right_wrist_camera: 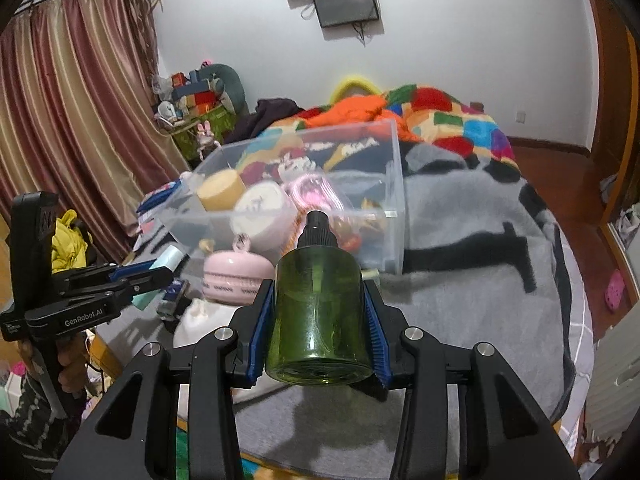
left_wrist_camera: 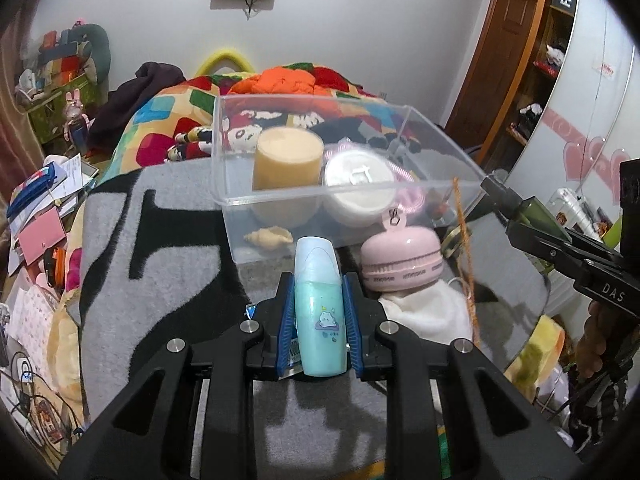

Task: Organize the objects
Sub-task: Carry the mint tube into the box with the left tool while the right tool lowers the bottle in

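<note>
The left gripper is pinching a pale turquoise plastic bottle; the right gripper is clamping a translucent green spray bottle, both hovering before the clear plastic bin.

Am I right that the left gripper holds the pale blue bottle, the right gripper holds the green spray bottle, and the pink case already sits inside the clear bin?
Not quite: the pink case lies on the blanket in front of the clear bin, as the left wrist view shows. The left gripper does hold the pale blue bottle, and the right gripper the green spray bottle.
</note>
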`<action>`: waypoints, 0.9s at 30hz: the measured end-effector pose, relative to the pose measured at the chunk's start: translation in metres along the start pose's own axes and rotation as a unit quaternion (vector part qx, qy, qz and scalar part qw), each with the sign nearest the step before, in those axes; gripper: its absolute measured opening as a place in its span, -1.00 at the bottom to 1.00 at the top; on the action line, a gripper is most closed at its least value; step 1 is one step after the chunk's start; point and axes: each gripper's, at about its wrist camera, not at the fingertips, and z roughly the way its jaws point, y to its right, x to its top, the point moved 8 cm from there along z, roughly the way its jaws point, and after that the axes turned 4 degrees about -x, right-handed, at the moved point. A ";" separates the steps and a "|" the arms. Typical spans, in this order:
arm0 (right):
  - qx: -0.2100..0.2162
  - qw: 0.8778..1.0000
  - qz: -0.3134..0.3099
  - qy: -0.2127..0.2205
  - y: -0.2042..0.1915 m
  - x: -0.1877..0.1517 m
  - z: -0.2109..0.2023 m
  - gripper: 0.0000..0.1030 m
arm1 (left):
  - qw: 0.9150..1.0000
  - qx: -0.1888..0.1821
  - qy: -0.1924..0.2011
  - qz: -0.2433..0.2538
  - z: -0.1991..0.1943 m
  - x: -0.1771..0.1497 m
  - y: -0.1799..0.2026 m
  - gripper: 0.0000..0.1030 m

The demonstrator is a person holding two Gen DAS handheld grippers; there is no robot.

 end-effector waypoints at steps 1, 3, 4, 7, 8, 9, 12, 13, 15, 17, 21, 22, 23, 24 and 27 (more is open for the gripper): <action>0.000 1.000 -0.003 0.004 -0.002 0.003 -0.001 -0.26 | 1.000 -0.002 0.004 -0.001 -0.003 0.002 0.000 -0.55; -0.001 1.000 -0.009 0.012 -0.005 0.010 -0.003 -0.26 | 1.000 -0.006 0.011 -0.001 -0.007 0.005 0.000 -0.55; -0.003 1.000 -0.009 0.015 -0.006 0.013 -0.003 -0.26 | 1.000 -0.006 0.014 0.001 -0.009 0.007 -0.001 -0.55; -0.004 1.000 -0.012 0.018 -0.008 0.019 -0.001 -0.26 | 1.000 0.001 0.022 0.004 -0.012 0.014 -0.004 -0.55; -0.005 1.000 -0.014 0.019 -0.009 0.021 0.000 -0.26 | 1.000 0.002 0.024 0.003 -0.013 0.017 -0.005 -0.55; -0.006 1.000 -0.015 0.021 -0.010 0.023 0.001 -0.26 | 1.000 0.002 0.025 0.004 -0.013 0.018 -0.007 -0.55; -0.007 1.000 -0.016 0.026 -0.010 0.030 0.004 -0.26 | 0.999 0.008 0.031 0.005 -0.015 0.026 -0.011 -0.55; -0.007 0.999 -0.016 0.028 -0.010 0.033 0.006 -0.26 | 0.999 0.009 0.033 0.005 -0.016 0.028 -0.012 -0.55; -0.006 0.999 -0.016 0.030 -0.009 0.038 0.007 -0.26 | 0.999 0.010 0.040 0.007 -0.018 0.035 -0.013 -0.55; -0.006 0.999 -0.016 0.034 -0.009 0.044 0.009 -0.26 | 0.999 0.012 0.047 0.008 -0.021 0.040 -0.013 -0.55; -0.013 0.999 -0.018 0.040 -0.007 0.055 0.016 -0.26 | 0.998 0.019 0.055 0.010 -0.019 0.053 -0.016 -0.55; -0.015 0.999 -0.017 0.041 -0.006 0.058 0.018 -0.26 | 0.998 0.024 0.056 0.009 -0.017 0.056 -0.019 -0.55; -0.017 0.999 -0.016 0.042 -0.004 0.061 0.021 -0.26 | 0.998 0.030 0.056 0.008 -0.014 0.059 -0.022 -0.55; -0.017 0.999 -0.015 0.042 -0.004 0.063 0.023 -0.26 | 0.998 0.036 0.055 0.006 -0.012 0.061 -0.025 -0.55; -0.021 0.999 -0.013 0.040 -0.003 0.068 0.031 -0.26 | 0.998 0.043 0.050 -0.010 -0.001 0.068 -0.037 -0.55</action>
